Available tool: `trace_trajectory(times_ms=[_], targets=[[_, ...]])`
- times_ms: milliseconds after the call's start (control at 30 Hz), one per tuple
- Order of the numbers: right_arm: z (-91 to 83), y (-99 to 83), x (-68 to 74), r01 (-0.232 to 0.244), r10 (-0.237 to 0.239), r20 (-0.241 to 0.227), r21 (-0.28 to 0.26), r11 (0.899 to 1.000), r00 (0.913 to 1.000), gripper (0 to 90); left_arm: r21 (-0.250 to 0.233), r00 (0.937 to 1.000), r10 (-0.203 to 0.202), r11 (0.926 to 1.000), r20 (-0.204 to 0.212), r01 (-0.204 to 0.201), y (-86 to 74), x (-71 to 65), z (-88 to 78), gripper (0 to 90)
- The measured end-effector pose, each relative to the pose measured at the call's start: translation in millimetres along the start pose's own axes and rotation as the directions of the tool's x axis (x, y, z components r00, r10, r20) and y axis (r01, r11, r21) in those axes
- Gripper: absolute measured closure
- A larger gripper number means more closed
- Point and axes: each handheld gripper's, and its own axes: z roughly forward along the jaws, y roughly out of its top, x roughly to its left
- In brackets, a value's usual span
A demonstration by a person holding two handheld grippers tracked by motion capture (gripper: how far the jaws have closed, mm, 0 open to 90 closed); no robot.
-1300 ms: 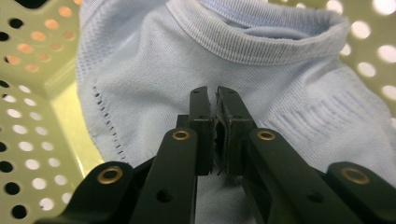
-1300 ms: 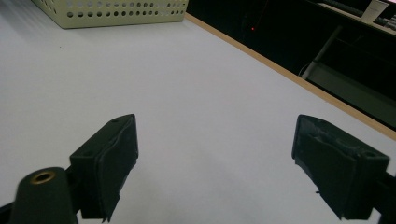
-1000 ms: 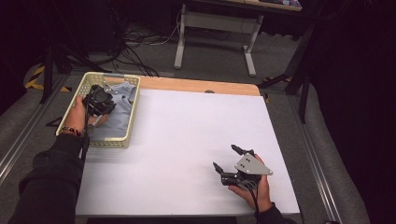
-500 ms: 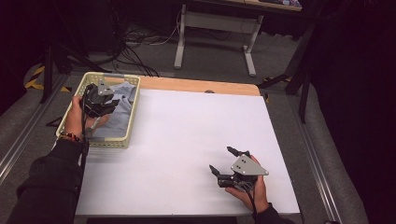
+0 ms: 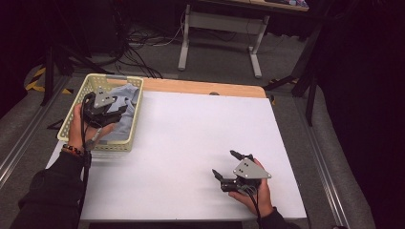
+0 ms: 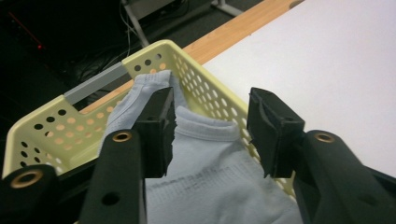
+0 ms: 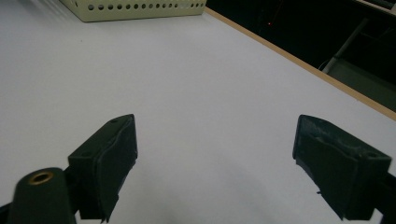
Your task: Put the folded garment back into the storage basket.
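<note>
White tabletop (image 5: 191, 143) carries a yellow basket (image 5: 76, 128) at far left. Left gripper (image 6: 210, 128), jaws just opening, hovers over the pale blue cloth (image 6: 210, 172) inside, unclamped. Right gripper (image 5: 225, 164) rests near right, jaws apart, empty.

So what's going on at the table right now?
A person holds a gripper in each hand. The left gripper is over the pale yellow perforated plastic basket at the table's left edge, and its jaws have just been opening above the light blue-grey cloth lying inside, without pinching it. The right gripper waits with jaws wide open over the bare white tabletop.
</note>
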Motion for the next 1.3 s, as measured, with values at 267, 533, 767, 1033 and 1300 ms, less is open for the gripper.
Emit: trace_trajectory(times_ms=[267,533,767,1033,1300], targets=[[1.6,-0.5,1.4,0.007,-0.007,-0.003,0.009,1.000,1.0000,14.6,-0.064,0.9997,0.009,0.9979,-0.024,-0.010,-6.0,-11.3,-8.5,37.9],[3.4,-1.8,1.6,0.013,-0.013,-0.001,0.023,1.000,0.9999,14.5,-0.111,0.9998,0.004,0.9938,-0.019,-0.006,-9.8,-20.4,-12.9,29.3],[2.2,-2.3,-0.2,0.009,-0.009,0.004,0.013,1.000,1.0000,14.4,-0.155,0.9998,-0.011,0.9879,-0.017,0.009,-11.6,-29.0,-17.5,20.6],[0.3,-1.6,-0.8,0.004,-0.004,0.007,-0.001,1.000,1.0000,13.4,-0.177,0.9999,-0.010,0.9842,-0.012,0.008,-13.7,-36.8,-21.0,8.4],[0.5,-0.5,0.4,-0.004,0.004,0.018,-0.002,1.000,0.9998,7.1,-0.229,0.9999,-0.008,0.9734,0.013,0.010,-10.1,-46.1,-29.2,5.8]])
